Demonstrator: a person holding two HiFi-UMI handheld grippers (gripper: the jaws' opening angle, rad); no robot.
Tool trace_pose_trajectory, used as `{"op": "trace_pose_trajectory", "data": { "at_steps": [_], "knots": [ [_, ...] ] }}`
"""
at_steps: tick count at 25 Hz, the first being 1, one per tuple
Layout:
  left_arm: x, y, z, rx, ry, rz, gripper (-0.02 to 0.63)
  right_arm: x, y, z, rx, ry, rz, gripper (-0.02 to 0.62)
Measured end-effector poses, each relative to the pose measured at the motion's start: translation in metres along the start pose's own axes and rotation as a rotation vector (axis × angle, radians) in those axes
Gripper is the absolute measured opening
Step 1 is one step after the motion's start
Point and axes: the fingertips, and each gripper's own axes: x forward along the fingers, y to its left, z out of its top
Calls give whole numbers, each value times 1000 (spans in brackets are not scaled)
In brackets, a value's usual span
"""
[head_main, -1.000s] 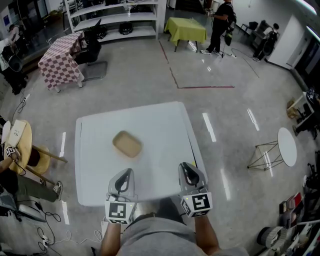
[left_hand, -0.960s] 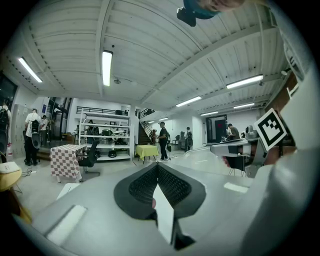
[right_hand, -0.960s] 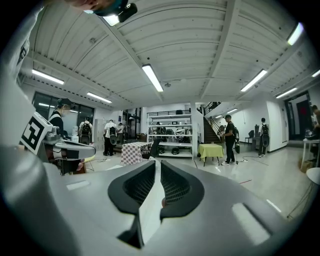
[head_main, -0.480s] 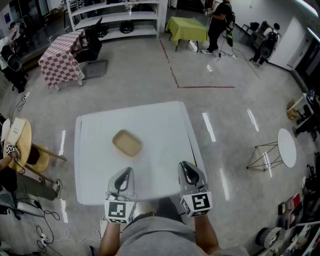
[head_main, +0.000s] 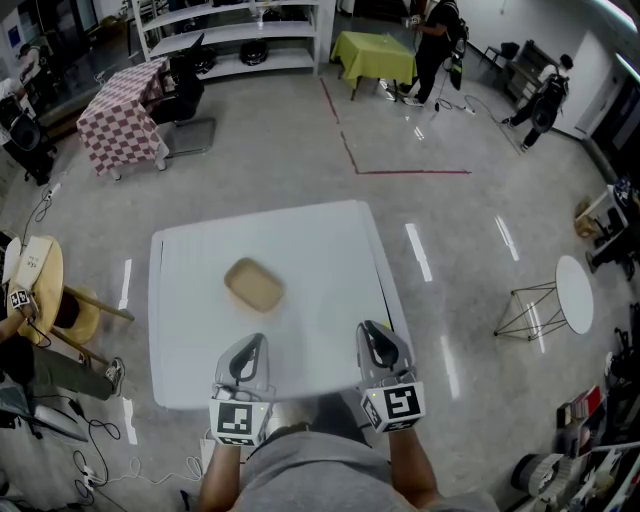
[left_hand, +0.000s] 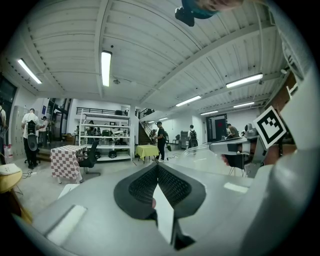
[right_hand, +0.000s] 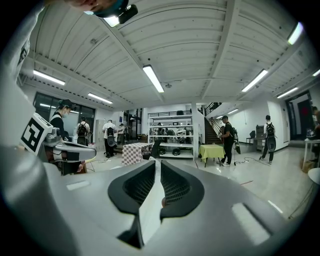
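A white square table (head_main: 320, 250) stands before me, and a shallow tan dish (head_main: 254, 286) lies on its left-middle part. My left gripper (head_main: 248, 348) hovers at the table's near edge, jaws shut and empty, about a hand's width short of the dish. My right gripper (head_main: 370, 335) is held level with it near the table's near right corner, also shut with nothing between the jaws. Both gripper views tilt up at the ceiling. The left gripper (left_hand: 157, 167) and right gripper (right_hand: 156, 164) each show pads pressed together. The dish appears in neither gripper view.
A checked-cloth table (head_main: 122, 118) and black chair (head_main: 186, 100) stand far left, white shelving (head_main: 230, 35) behind, a yellow-green table (head_main: 372, 58) beyond. A small round white table (head_main: 574, 292) and wire stand (head_main: 528, 308) are at right. A round wooden table (head_main: 40, 280) and seated person are at left.
Both grippers and the dish stay where they were. Only the people walking at the far end of the room have shifted.
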Motion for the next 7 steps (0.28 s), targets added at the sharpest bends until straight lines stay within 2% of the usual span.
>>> {"op": "trace_pose_trajectory", "data": {
  "at_steps": [7],
  "knots": [
    [1, -9, 2, -6, -4, 1, 12, -4, -4, 0, 0, -5, 6, 37]
  ]
}}
